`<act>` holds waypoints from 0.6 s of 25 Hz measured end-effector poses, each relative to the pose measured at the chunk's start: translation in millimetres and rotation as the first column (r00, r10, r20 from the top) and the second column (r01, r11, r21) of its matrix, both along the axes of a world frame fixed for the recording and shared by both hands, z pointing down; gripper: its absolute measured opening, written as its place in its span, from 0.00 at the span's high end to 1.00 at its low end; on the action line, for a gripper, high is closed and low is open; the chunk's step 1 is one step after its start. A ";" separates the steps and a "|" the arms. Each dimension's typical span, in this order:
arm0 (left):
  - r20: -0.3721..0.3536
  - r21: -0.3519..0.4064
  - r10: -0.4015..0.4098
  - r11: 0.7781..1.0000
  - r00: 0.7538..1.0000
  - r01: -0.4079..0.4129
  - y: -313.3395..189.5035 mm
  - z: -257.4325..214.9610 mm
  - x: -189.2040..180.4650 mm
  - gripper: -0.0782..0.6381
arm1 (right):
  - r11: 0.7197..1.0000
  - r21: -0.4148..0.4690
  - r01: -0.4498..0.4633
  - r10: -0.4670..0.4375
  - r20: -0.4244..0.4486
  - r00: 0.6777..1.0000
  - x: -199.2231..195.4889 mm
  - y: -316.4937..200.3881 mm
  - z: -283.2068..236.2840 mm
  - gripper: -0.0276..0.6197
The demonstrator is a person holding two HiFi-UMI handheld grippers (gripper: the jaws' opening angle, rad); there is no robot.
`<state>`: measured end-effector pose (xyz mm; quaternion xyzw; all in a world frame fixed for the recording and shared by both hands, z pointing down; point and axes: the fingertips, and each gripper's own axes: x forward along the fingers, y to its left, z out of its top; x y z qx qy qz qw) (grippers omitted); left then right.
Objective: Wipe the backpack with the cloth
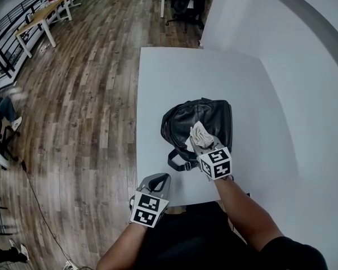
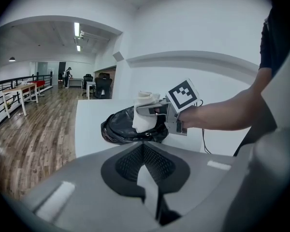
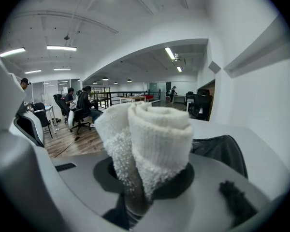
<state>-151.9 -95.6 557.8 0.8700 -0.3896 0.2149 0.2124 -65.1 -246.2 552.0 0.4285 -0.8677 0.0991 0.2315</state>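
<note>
Currently the right gripper is the nearer one: it sits over the near edge of the backpack, with most of the bag ahead and to its left on the table. Its jaws are clamped on the rolled cloth, which sticks out past the tips. Cloth looks touching or barely off the bag; can't confirm. Left gripper hangs at the table's near edge, jaws together, empty.

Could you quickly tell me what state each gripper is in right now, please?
Left gripper: shut, holding nothing.
Right gripper: shut on the cloth.
</note>
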 end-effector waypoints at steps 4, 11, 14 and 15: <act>-0.001 0.003 0.013 1.000 1.000 -0.013 0.1 -1.1 5.4 0.88 | 1.000 0.004 -0.023 0.023 -0.001 1.000 12.9 1.2 -3.4 0.82; -0.002 0.009 0.039 0.999 0.999 -0.039 3.6 -3.2 13.8 0.88 | 0.998 0.022 -0.065 0.065 -0.005 0.998 35.6 6.0 -12.3 0.82; -0.003 0.011 0.050 0.999 0.999 -0.050 5.0 -3.5 16.6 0.88 | 0.996 0.030 -0.085 0.085 -0.005 0.996 45.9 8.9 -15.0 0.82; -0.003 0.012 0.054 0.998 0.999 -0.054 5.7 -3.9 17.3 0.88 | 0.995 0.033 -0.091 0.091 -0.006 0.996 49.1 10.1 -16.3 0.82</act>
